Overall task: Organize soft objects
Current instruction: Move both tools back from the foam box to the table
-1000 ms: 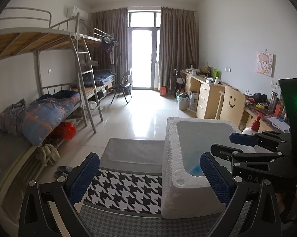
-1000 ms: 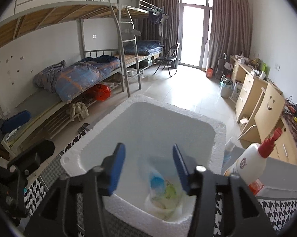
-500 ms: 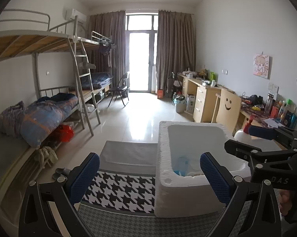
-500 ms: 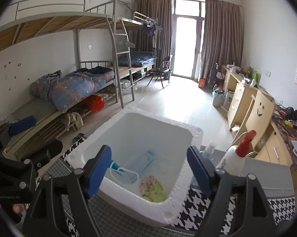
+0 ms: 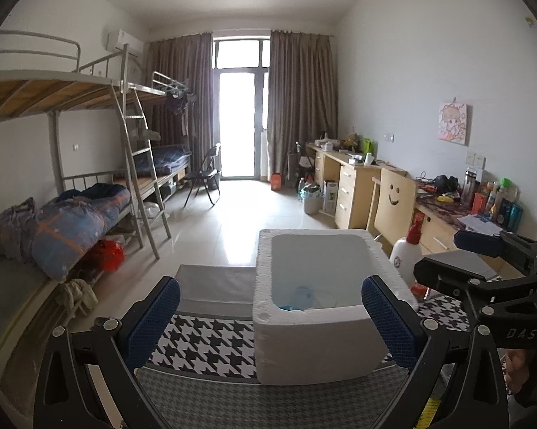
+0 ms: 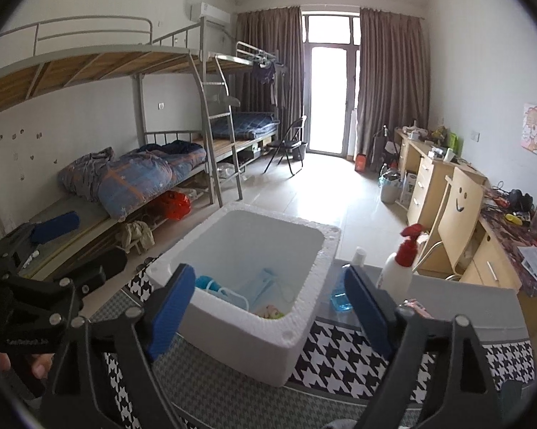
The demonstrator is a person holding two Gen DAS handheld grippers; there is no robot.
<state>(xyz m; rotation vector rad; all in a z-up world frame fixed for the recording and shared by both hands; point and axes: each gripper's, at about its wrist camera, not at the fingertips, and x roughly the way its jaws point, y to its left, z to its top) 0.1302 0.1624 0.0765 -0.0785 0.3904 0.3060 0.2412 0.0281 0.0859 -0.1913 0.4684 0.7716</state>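
Soft things, blue face masks (image 6: 265, 287) and a small floral cloth (image 6: 268, 311), lie inside the white foam box (image 6: 286, 325) on the checked table cloth (image 6: 343, 361). We lift clear of its crumbly rim; our right gripper (image 6: 268, 312) is opening, empty, and our left gripper (image 5: 268, 316) gapes, empty. Beside the box, the red-capped bottle (image 6: 399, 268) crowds us.

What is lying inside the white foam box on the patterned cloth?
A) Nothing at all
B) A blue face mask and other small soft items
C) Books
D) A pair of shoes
B: the right wrist view shows a blue face mask lying inside the white foam box.
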